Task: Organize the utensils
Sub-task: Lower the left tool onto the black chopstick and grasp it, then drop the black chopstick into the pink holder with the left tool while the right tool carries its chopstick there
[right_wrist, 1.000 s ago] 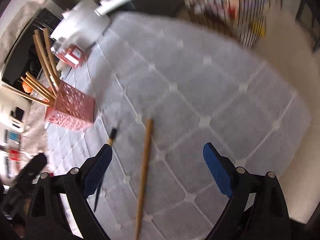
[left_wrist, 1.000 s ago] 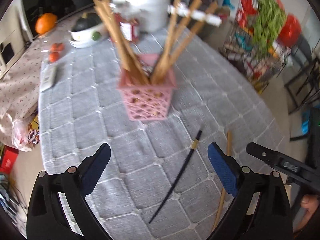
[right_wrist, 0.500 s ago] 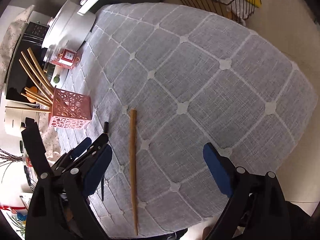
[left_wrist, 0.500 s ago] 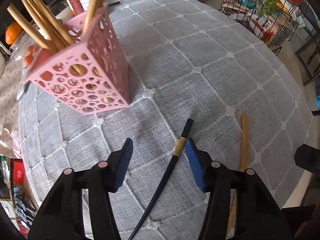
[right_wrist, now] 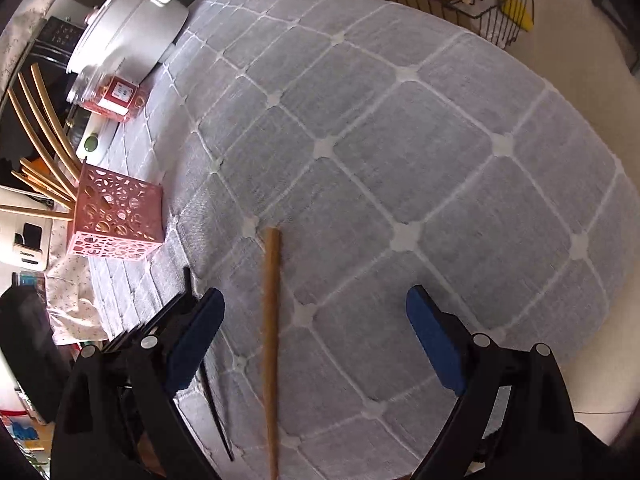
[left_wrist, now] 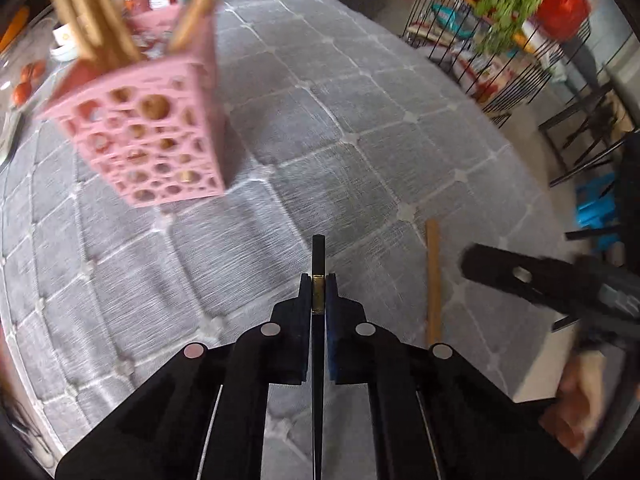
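Observation:
My left gripper (left_wrist: 319, 282) is shut on a black chopstick (left_wrist: 318, 252) with a gold band, low over the grey quilted tablecloth (left_wrist: 340, 120). A wooden chopstick (left_wrist: 432, 276) lies just right of it, also in the right wrist view (right_wrist: 270, 320). The pink perforated holder (left_wrist: 148, 136) with several wooden utensils stands to the upper left. My right gripper (right_wrist: 316, 312) is open and empty, straddling the wooden chopstick from above. The black chopstick (right_wrist: 216, 412) and the left gripper (right_wrist: 160, 320) show at its left. The holder (right_wrist: 116, 216) stands further left.
A white pot (right_wrist: 128, 28) and a red-labelled jar (right_wrist: 116, 94) stand at the table's far end. A wire rack (left_wrist: 500, 52) with greens and chairs stand on the floor to the right. The table edge drops off near the right gripper.
My left gripper has moved in over the black chopstick and shut on it at the gold band. My right gripper has come lower over the wooden chopstick, still open.

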Available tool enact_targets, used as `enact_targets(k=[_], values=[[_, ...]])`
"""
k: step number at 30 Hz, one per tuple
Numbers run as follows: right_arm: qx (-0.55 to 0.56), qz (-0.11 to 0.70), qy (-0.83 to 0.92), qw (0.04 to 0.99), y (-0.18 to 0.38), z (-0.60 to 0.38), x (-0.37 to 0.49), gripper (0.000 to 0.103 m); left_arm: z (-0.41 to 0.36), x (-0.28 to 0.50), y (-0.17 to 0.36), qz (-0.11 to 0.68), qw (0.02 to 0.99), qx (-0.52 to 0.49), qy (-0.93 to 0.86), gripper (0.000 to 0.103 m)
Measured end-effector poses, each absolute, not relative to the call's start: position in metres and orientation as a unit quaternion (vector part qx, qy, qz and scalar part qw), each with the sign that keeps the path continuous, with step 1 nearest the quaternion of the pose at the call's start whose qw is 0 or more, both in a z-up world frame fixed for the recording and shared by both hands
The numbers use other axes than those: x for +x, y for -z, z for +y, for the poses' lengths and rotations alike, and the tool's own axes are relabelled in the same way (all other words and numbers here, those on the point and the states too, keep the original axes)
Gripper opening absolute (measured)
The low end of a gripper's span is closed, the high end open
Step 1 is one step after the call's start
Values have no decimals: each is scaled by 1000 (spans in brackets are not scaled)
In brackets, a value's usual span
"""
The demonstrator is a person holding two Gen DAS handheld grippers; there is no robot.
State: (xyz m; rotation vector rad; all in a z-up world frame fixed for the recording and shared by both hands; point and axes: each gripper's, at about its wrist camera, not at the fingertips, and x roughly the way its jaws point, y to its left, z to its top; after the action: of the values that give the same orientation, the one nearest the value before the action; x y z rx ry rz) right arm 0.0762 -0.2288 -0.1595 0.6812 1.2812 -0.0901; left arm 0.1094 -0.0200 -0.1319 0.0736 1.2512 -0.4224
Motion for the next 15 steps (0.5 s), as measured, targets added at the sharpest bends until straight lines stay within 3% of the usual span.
enact_targets(k=[4,8,12,15], values=[[299,589,33,750,160,-214,87,89,-6,96,106,560,803,19,203,6],[255,594,37,762,161,-193,97,82,8,79,74,526,825,14,205,6],[195,595,50,779,160,-171,103,26,20,63,44,485,852,22,197,6],[189,579,59,791,159,-168,101,8,24,56,30,459,868,29,184,6]])
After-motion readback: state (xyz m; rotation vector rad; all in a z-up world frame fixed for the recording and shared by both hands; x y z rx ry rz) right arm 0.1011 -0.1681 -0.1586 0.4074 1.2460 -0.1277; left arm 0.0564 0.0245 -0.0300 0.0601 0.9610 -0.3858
